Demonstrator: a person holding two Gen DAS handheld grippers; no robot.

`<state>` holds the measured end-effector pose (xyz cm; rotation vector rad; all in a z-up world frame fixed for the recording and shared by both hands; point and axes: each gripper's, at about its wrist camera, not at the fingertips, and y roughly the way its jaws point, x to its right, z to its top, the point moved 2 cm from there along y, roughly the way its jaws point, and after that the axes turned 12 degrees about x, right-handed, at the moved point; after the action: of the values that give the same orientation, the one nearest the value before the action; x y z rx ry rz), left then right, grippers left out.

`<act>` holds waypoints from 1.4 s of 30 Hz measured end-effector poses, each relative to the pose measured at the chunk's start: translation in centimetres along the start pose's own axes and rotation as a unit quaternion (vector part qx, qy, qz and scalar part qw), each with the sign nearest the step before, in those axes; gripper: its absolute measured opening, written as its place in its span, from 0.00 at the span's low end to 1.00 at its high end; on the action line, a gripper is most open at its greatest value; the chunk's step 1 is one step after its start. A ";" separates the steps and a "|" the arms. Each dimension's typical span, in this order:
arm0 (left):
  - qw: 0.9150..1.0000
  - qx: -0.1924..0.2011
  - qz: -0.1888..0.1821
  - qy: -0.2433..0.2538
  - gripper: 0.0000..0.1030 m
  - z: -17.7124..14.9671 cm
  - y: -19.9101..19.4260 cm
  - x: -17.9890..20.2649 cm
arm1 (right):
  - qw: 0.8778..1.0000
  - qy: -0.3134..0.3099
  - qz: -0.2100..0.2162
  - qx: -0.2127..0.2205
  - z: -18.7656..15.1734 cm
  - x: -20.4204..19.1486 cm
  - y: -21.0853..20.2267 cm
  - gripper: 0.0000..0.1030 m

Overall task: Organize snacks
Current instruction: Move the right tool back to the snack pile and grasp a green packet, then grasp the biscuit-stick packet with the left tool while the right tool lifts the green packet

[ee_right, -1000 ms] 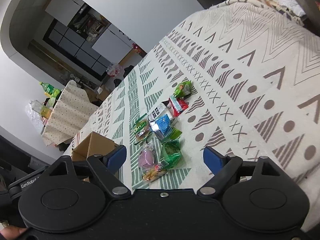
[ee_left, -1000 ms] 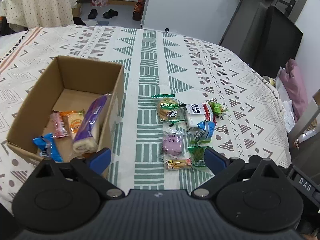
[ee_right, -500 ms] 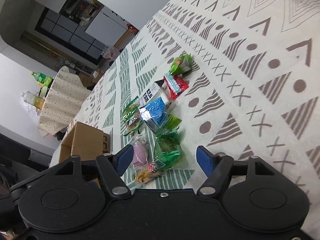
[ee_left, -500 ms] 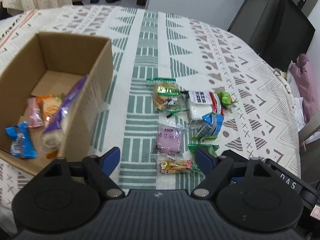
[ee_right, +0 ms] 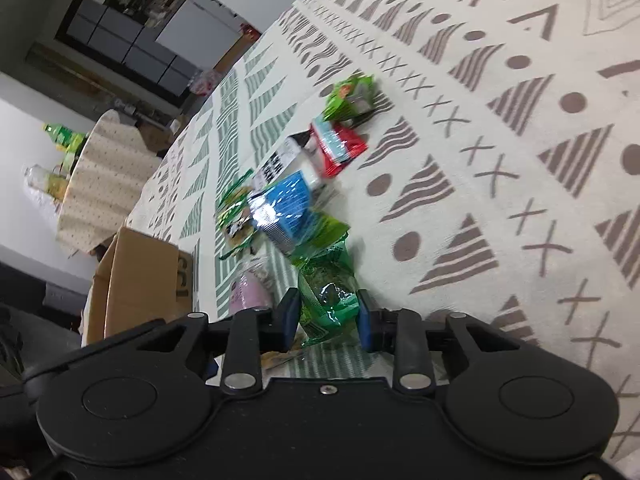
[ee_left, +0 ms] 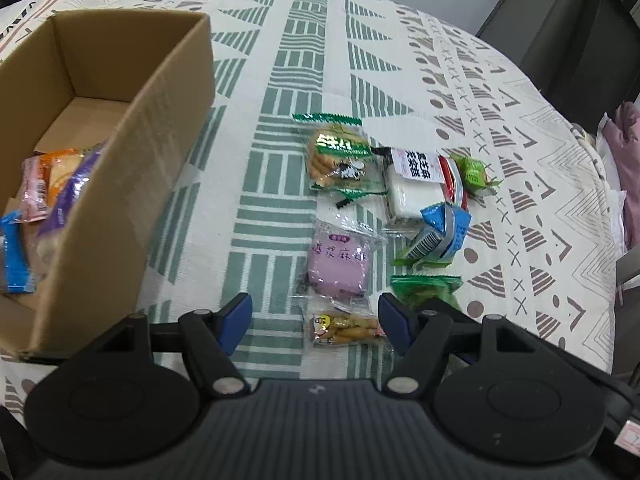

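An open cardboard box (ee_left: 120, 184) stands at the left with several snack packs inside. Loose snacks lie on the patterned cloth: a green biscuit pack (ee_left: 340, 156), a white pack (ee_left: 416, 188), a blue pack (ee_left: 442, 232), a pink pack (ee_left: 340, 264) and a small pack of yellow sticks (ee_left: 344, 326). My left gripper (ee_left: 315, 318) is open, low over the cloth, with the yellow-stick pack between its fingertips. My right gripper (ee_right: 327, 318) has its pads pressed on both sides of a green packet (ee_right: 328, 292) at the near end of the pile. The box (ee_right: 140, 276) shows to its left.
A red pack (ee_right: 340, 146) and a small green pack (ee_right: 352, 94) lie at the far end of the pile. A dark chair (ee_left: 560, 28) stands beyond the table's far right edge. Another cloth-covered table (ee_right: 100, 176) with bottles stands farther back in the room.
Both grippers moved down and closer to the snack pile. The right gripper's fingers narrowed from wide open onto the green packet. The left gripper stayed open and shifted right, away from the box.
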<state>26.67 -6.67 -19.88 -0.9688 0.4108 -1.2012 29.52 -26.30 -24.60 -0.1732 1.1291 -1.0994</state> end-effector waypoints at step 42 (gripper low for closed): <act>1.000 0.009 0.002 0.021 0.52 0.6 -3.1 1.2 | 0.998 -0.012 -0.024 0.052 0.3 0.6 -4.3 0.27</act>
<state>25.65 -7.62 -16.79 -0.9279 0.4342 -1.2221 27.11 -29.01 -22.22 -0.1324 1.0472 -1.1937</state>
